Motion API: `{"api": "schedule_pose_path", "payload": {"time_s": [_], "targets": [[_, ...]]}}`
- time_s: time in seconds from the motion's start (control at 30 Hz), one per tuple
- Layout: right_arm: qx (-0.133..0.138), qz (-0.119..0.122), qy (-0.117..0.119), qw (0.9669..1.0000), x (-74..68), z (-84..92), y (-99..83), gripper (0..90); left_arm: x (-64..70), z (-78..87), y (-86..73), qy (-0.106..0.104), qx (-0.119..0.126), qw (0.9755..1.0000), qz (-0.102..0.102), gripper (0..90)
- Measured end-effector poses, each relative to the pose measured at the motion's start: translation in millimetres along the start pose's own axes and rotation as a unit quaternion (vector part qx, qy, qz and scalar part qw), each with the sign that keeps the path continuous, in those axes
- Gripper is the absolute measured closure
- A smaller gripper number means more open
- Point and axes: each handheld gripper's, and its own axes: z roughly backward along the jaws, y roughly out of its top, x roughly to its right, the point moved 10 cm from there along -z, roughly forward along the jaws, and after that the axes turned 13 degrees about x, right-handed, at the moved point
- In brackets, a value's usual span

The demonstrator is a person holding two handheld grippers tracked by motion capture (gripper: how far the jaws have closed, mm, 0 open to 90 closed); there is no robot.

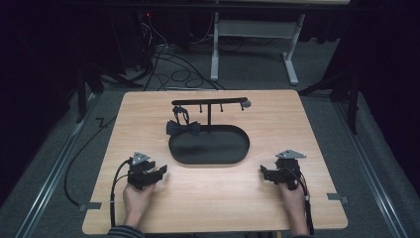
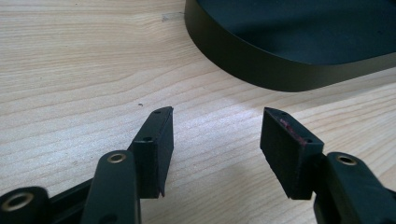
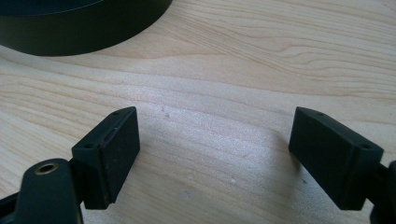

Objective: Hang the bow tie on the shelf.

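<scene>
Bow tie (image 1: 183,128), black, lying at the far left rim of the oval tray (image 1: 208,153) under the hook rack (image 1: 210,102) mid-counter (image 1: 148,106), likely waiting to be hung; left gripper (image 1: 159,172) and right gripper (image 1: 264,172) resting low on either side, both aimed inward at the tray. From the left gripper view, fingers (image 2: 156,149) apart over bare wood, nothing between, tray wall (image 2: 261,70) just ahead. From the right gripper view, fingers (image 3: 112,154) likewise spread wide and empty, tray edge (image 3: 84,35) at upper left, seemingly poised before any reach.

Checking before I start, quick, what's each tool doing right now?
Left tool: open, holding nothing, over bare table.
Right tool: open, holding nothing.
</scene>
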Motion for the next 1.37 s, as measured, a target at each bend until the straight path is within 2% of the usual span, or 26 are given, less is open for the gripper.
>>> {"api": "schedule_pose_path", "payload": {"time_s": [0.57,0.63,0.7,1.37], "targets": [[0.000,0.000,0.000,1.0000,0.0,0.0,0.0,17.4,-1.2,-5.5,-3.8,0.029,-0.006,0.9988,-0.039,42.8],[0.000,0.000,0.000,1.0000,-0.1,0.0,0.0,17.4,-0.4,-5.9,-4.4,0.032,-0.007,0.9984,-0.046,42.1],[0.000,0.000,0.000,1.0000,0.0,0.1,0.0,17.4,2.0,-7.2,-6.0,0.040,-0.006,0.9969,-0.068,40.2],[0.000,0.002,0.001,1.0000,0.0,0.2,-0.1,17.4,1.7,-7.4,-6.7,0.045,-0.003,0.9969,-0.064,34.1]]}}
